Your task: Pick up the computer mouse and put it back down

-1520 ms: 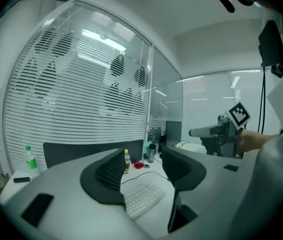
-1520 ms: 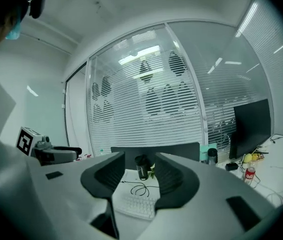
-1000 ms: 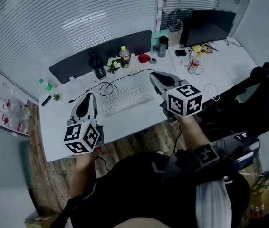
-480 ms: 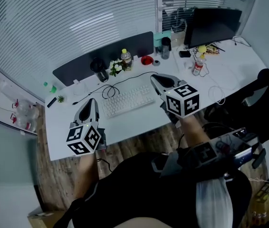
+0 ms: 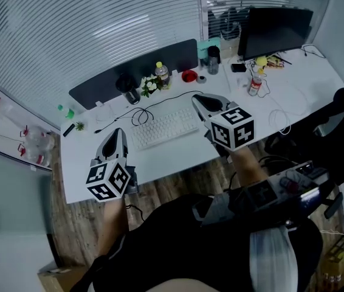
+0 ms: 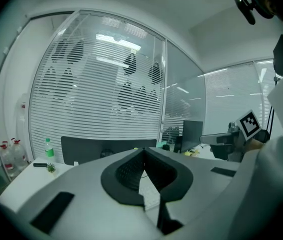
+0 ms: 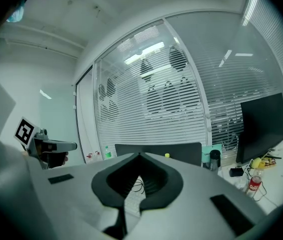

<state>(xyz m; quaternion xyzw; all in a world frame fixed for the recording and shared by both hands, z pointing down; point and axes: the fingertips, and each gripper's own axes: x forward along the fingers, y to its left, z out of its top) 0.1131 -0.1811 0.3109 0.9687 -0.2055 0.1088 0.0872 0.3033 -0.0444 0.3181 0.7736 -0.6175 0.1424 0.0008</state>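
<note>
I see no computer mouse in any view; if one lies on the desk, the grippers may be covering it. My left gripper [image 5: 118,131] hovers over the white desk [image 5: 178,154] near its front edge, left of the white keyboard [image 5: 163,128]. Its jaws are shut with nothing between them [image 6: 142,151]. My right gripper [image 5: 195,97] hangs over the desk just right of the keyboard's far end. It too is shut and empty [image 7: 139,155]. Both point away from me, tilted a little down.
A dark low screen [image 5: 132,72] runs along the desk's back, with a bottle [image 5: 161,73], a small plant [image 5: 147,85] and a red bowl [image 5: 188,76] before it. A black cable [image 5: 138,113] loops behind the keyboard. A black monitor [image 5: 274,32] and a red-labelled bottle [image 5: 256,84] stand far right.
Both grippers have shifted only slightly over the desk's near side and stay shut. The head view has drifted a little, so the desk sits lower in the picture.
</note>
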